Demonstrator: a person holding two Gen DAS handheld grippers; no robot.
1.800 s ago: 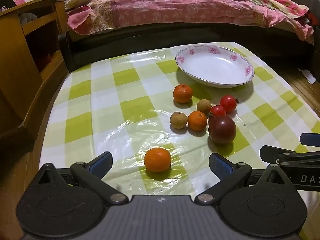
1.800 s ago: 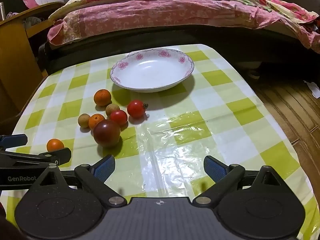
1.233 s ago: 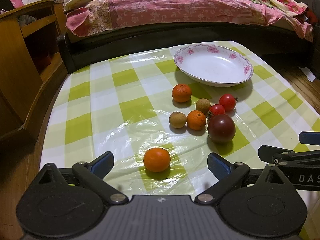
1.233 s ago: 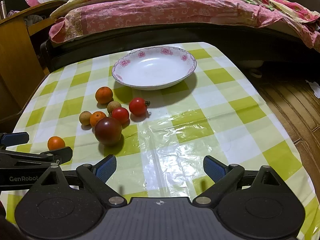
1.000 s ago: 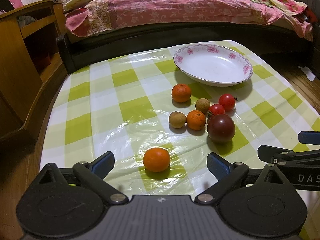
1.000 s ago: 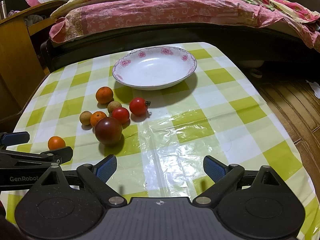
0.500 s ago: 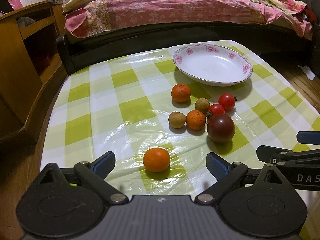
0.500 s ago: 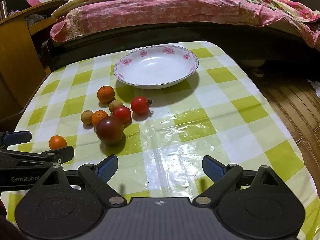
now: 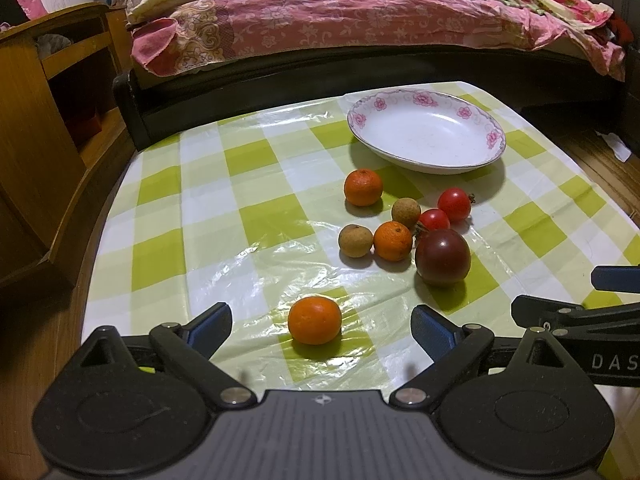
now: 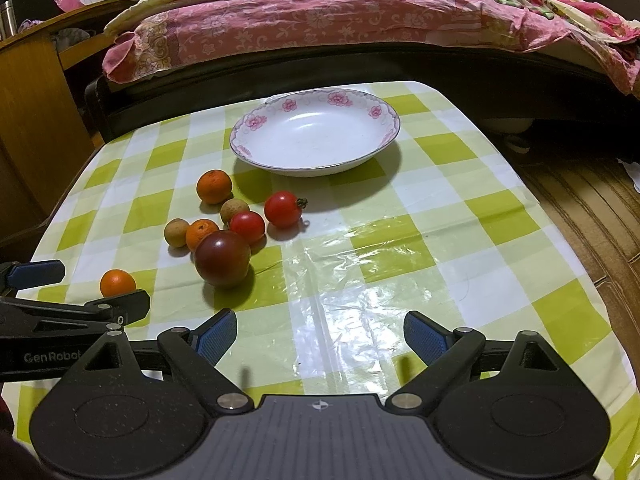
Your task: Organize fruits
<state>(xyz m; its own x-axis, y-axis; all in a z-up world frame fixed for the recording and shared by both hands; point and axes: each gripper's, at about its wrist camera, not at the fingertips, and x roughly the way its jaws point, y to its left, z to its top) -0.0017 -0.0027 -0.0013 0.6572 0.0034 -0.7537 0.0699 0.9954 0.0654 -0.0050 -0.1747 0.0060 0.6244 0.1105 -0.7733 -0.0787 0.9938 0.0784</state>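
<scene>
Green-and-white checked plastic covers the table (image 9: 200, 216), with a floral-rimmed white dish (image 9: 426, 132) at its far side, nothing in it. Before the dish lies a cluster: a mandarin (image 9: 363, 187), two longans (image 9: 406, 213) (image 9: 355, 241), a smaller mandarin (image 9: 393, 240), two cherry tomatoes (image 9: 454, 204) (image 9: 434, 220) and a dark purple tomato (image 9: 442, 257). A lone mandarin (image 9: 315, 320) sits apart, nearer the table's front edge. The left gripper (image 9: 320, 326) hovers with jaws wide, that lone mandarin lying just ahead between its blue-padded fingers (image 9: 212, 326), untouched. The right gripper (image 10: 318, 336) hangs over bare cloth beside the purple tomato (image 10: 222, 258), jaws wide and holding nothing. A bed (image 10: 360, 24) with a pink quilt stands behind.
</scene>
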